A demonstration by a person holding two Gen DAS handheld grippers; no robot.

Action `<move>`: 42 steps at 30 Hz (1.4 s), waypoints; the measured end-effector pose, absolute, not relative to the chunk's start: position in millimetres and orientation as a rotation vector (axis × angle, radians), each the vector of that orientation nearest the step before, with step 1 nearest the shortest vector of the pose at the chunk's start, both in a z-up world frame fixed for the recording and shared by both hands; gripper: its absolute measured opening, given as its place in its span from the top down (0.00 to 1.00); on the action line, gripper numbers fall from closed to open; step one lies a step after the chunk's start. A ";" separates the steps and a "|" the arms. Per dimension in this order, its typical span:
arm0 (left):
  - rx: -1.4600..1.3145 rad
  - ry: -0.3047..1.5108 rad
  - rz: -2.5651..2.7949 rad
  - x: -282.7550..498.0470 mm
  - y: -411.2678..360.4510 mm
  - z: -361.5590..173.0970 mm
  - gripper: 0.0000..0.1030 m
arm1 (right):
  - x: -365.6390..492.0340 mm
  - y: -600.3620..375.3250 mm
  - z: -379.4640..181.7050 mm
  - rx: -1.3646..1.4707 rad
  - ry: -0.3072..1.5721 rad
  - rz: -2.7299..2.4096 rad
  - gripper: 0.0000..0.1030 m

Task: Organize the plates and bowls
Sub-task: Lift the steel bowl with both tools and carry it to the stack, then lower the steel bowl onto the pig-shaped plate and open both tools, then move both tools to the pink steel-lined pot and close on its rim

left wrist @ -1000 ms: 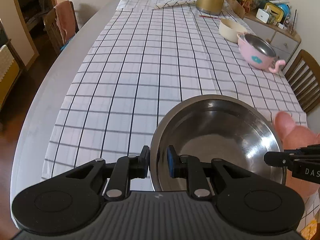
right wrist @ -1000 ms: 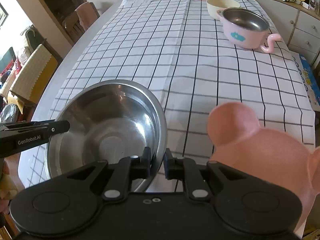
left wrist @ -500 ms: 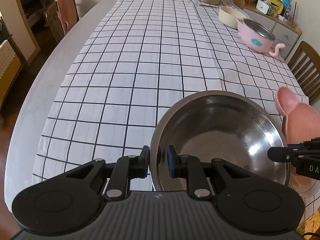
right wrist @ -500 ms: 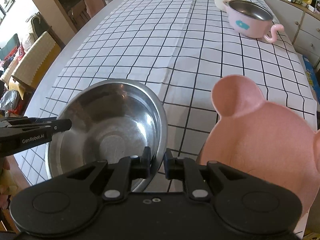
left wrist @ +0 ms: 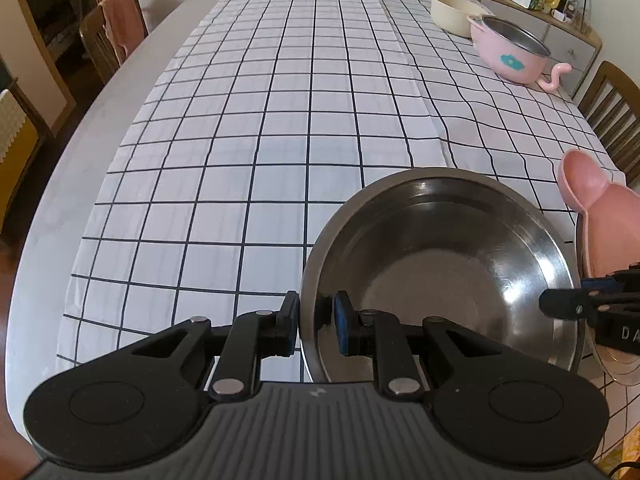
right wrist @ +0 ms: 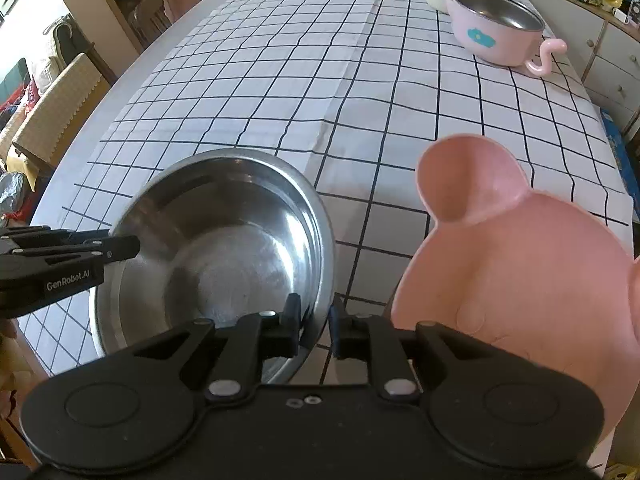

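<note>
Left wrist view showed the left gripper (left wrist: 316, 320) pinching the near rim of the round stainless-steel bowl (left wrist: 436, 264), low over the table's black-and-white checked tablecloth (left wrist: 280, 120). On the opposite rim the right gripper (right wrist: 314, 326) had its fingers (right wrist: 292, 312) just easing apart, wall between them, pads perhaps barely touching. Setting it down well would mean keeping it level and releasing both sides together. The pink mouse-eared plate (right wrist: 520, 272) beside it was cut off, its support hidden.

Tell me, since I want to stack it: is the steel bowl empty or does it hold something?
Empty. The steel bowl shows only its bare, shiny inside in both wrist views.
</note>
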State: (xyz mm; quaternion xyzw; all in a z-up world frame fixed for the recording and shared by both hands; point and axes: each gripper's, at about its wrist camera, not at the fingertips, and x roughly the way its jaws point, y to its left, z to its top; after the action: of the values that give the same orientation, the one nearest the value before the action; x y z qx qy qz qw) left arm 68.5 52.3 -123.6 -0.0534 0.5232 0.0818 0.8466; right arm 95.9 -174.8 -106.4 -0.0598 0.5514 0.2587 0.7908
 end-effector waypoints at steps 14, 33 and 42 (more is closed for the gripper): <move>-0.115 1.082 0.155 68.6 56.7 -111.8 0.82 | 90.1 -181.0 -86.1 -0.191 1.143 0.615 0.60; -0.083 0.809 0.033 69.7 39.8 -15.2 0.39 | 100.1 -201.9 0.4 -0.154 0.879 0.671 0.29; -0.022 0.718 -0.089 141.9 4.1 7.5 0.25 | 154.0 -226.3 22.3 -0.102 0.807 0.527 0.06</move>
State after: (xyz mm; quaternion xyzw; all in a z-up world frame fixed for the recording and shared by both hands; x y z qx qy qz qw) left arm 141.9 4.1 7.5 -0.0110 0.3511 -0.0435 0.9353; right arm 154.0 -226.3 22.3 -0.0490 0.3878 0.2532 0.8849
